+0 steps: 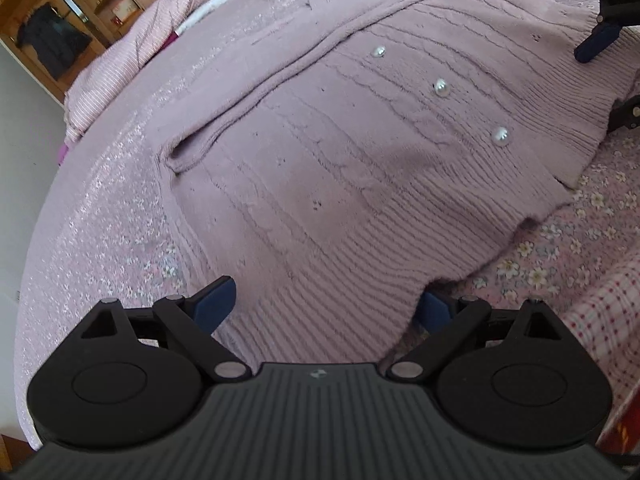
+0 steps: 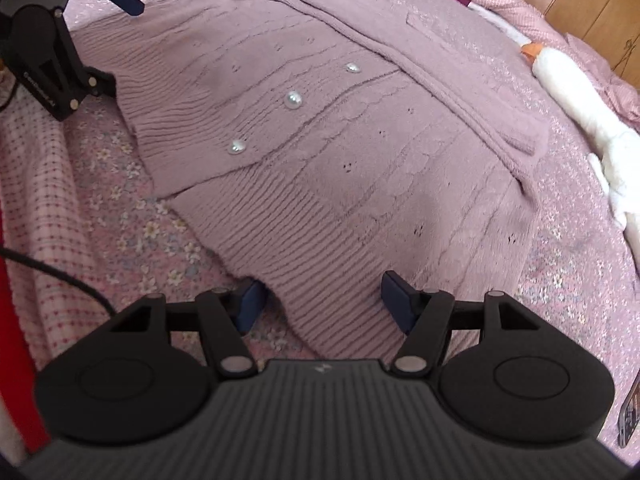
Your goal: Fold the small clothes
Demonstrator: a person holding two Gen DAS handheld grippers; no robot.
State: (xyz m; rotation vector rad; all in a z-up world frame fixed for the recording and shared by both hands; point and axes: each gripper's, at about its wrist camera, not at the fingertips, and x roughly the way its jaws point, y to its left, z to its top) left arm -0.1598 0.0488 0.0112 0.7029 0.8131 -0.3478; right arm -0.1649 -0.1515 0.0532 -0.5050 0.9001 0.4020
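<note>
cardigan (image 1: 360, 168) of mauve knit lies flat on the bed (image 1: 100, 208), spread over a pink floral bedspread, its ribbed hem towards me and three pearl buttons (image 1: 441, 88) running down its front; one sleeve (image 1: 304, 60) is folded across the body as a long band; my left claw (image 1: 326, 306) is released, its blue fingers (image 1: 214, 300) wide apart at one corner of the hem, one finger lying on top of the ribbing and the other partly tucked under the edge of the knit; my right claw (image 2: 324, 302) is likewise released, spread across the other corner of the hem, one blue finger on the fabric, the other just beside the edge on the bedspread; neither claw is clenched on the cloth; in the right wrist view the left claw shows at the far corner; a white soft toy (image 2: 576, 92) lies on the bed well apart from the cardigan; a wooden cabinet (image 1: 72, 12) stands beyond the bed; a black cable (image 2: 60, 276) crosses the checked cloth (image 2: 36, 184) near my right claw.
</note>
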